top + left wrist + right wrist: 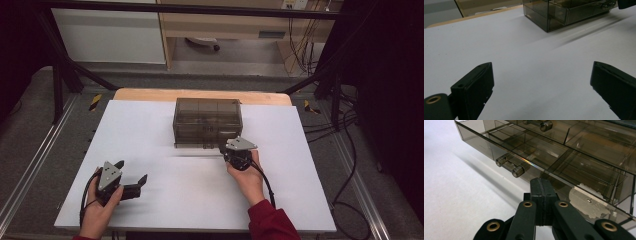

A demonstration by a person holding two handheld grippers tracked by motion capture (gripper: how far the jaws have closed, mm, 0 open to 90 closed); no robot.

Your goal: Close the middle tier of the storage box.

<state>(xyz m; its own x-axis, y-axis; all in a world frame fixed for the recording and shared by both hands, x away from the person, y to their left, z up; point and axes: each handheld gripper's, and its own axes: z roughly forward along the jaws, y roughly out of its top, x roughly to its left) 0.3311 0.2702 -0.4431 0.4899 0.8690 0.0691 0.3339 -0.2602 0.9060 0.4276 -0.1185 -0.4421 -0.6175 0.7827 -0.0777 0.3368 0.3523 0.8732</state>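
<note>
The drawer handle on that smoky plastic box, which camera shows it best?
The right gripper view: the drawer handle is close and sharp, just beyond the shut right gripper. In the high view it's too small to pick out; the left gripper view catches the box's corner.

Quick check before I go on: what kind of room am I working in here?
Probably a lab or recording workspace, not a home: a white table ringed by a black metal frame, loose cables trailing on grey carpet, and yellow-black hazard tape on the floor rails.
</note>
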